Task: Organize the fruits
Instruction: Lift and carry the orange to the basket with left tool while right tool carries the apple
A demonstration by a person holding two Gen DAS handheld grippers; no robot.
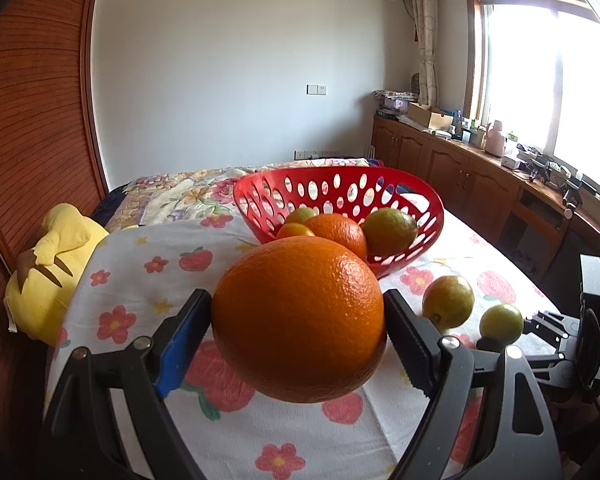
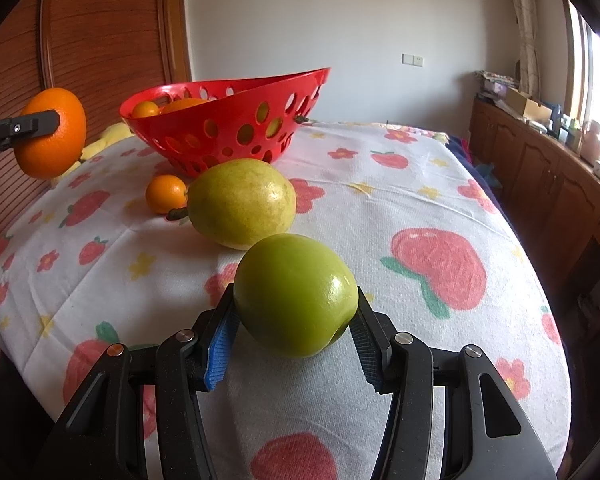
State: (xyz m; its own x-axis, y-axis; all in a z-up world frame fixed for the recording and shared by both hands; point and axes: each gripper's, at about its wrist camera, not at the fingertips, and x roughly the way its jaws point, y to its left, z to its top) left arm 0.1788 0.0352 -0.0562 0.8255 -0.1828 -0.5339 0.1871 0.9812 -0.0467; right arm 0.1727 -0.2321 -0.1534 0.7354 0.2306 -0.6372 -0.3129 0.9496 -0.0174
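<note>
Large round orange (image 1: 298, 318): clamped in left gripper (image 1: 298, 320), raised just short of red perforated plastic basket (image 1: 428, 222), nearer of two. Round green apple (image 2: 296, 294): pinched by right gripper (image 2: 296, 320), farther from basket, on flowered bedcover (image 2: 400, 208).

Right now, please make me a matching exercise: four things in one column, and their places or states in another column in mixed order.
Things:
1. big orange
2. green apple
3. red basket
4. yellow-green pear

Places or states:
A. lying on the cloth in front of the basket
B. between the fingers of the right gripper
C. holding several fruits
D. held in the air by the left gripper

Pairs: 1-D, 2-B, 3-C, 4-A
</note>
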